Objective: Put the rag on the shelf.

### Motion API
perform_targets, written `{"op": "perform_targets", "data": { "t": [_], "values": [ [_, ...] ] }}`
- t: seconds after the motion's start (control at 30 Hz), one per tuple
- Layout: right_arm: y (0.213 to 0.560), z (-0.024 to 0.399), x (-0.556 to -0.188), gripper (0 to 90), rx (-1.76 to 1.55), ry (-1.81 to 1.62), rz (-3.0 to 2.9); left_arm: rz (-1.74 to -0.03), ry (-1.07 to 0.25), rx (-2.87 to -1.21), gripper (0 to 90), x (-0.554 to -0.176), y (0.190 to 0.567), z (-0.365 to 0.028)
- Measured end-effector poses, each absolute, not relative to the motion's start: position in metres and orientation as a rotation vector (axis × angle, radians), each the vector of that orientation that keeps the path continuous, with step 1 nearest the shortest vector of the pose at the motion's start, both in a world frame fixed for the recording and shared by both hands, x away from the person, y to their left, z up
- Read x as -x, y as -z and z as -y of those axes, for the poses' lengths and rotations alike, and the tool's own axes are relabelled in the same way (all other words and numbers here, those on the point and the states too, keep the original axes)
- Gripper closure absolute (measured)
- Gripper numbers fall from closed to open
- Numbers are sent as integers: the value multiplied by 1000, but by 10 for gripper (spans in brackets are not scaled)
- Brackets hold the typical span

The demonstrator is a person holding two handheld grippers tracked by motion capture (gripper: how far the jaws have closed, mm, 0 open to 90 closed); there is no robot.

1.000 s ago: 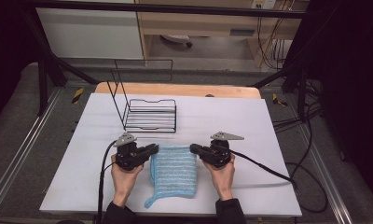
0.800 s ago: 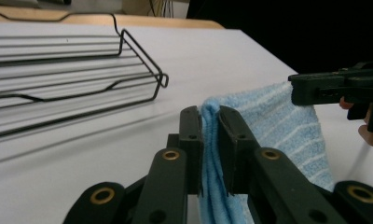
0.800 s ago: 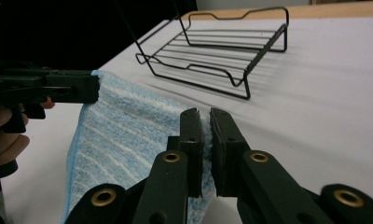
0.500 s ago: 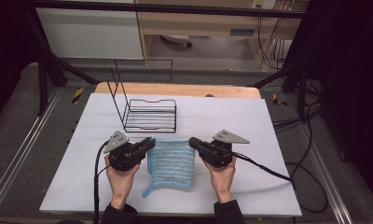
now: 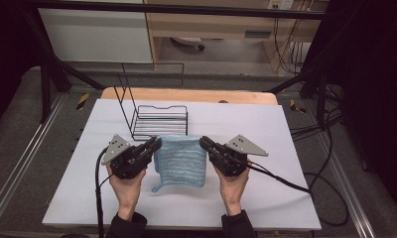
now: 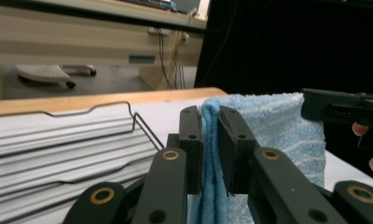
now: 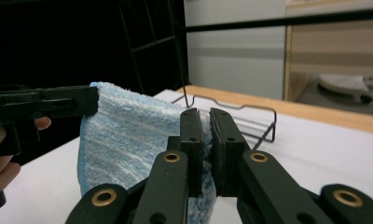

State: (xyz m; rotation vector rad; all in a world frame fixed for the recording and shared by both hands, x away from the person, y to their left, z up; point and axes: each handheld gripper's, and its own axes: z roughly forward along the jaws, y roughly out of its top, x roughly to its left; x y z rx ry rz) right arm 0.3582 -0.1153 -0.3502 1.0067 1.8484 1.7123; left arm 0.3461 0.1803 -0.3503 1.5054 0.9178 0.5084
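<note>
Left gripper [image 5: 154,145] and right gripper [image 5: 205,144] each clamp an upper corner of the blue towel [image 5: 181,159], which hangs stretched between them just in front of the wire rack [image 5: 159,121]. The towel's top edge runs parallel to the rack's near side; both hands stand equally near it.

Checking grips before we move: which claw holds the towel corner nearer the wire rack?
The left claw: its corner of the blue towel hangs just in front of the wire rack; the right claw grips the corner farther along.
</note>
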Motion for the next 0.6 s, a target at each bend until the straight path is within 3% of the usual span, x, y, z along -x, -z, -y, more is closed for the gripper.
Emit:
{"op": "perform_targets", "data": {
  "t": [0.6],
  "values": [
    [313,85,-351,851,-887,-1740,-1664,-876,-601,-1306,799,-342,315,-196]
  ]
}}
